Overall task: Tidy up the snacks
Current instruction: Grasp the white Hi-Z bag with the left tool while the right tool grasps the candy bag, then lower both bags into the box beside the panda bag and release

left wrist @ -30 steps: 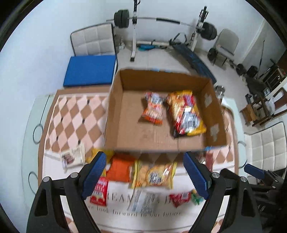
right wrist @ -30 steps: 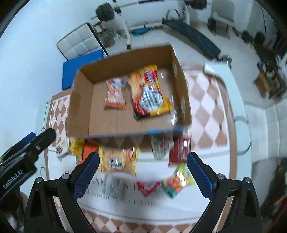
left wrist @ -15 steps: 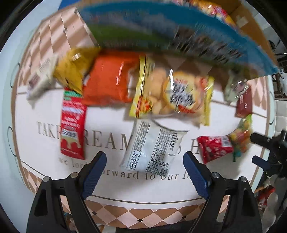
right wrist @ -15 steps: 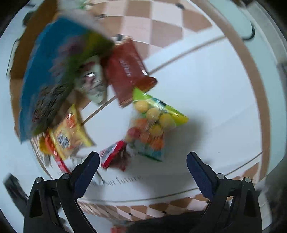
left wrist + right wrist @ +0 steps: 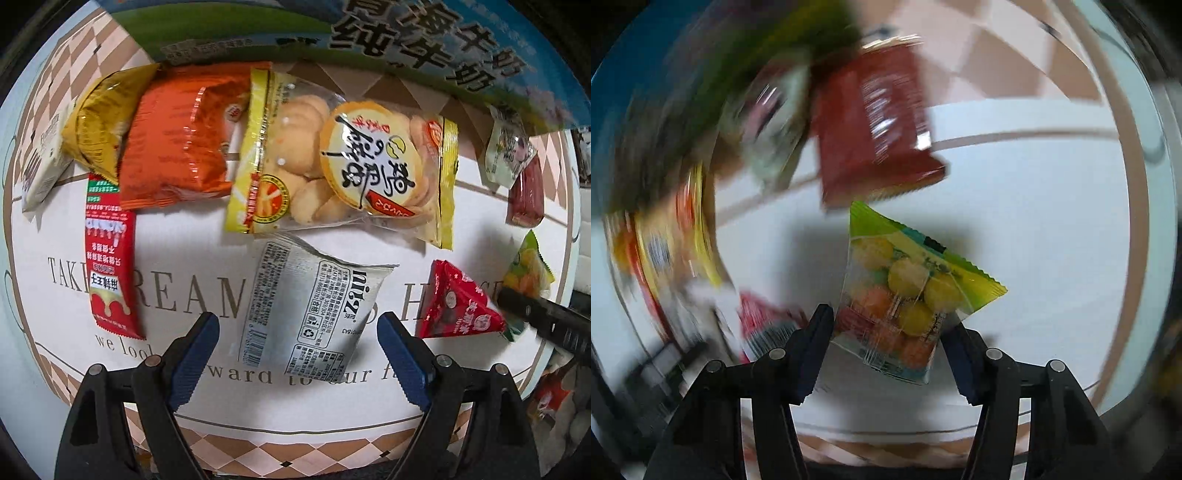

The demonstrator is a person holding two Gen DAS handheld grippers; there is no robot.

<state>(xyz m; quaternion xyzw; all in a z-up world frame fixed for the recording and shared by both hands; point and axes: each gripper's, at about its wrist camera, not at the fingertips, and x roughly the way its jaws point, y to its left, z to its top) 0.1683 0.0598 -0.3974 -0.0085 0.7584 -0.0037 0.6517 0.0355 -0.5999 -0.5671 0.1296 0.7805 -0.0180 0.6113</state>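
The right tool has just been closing on the light, crinkly candy bag, best pinched mid-bag, while the left tool gapes over the soft silver packet.

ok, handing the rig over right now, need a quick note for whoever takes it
Left gripper: jaws open, straddling the silver packet, not gripping.
Right gripper: jaws have just been closing around the candy bag; contact unclear.
Biscuit bag, orange bag, red stick pack and red triangle pack lie loose on the table by the box.
Left: box them all.
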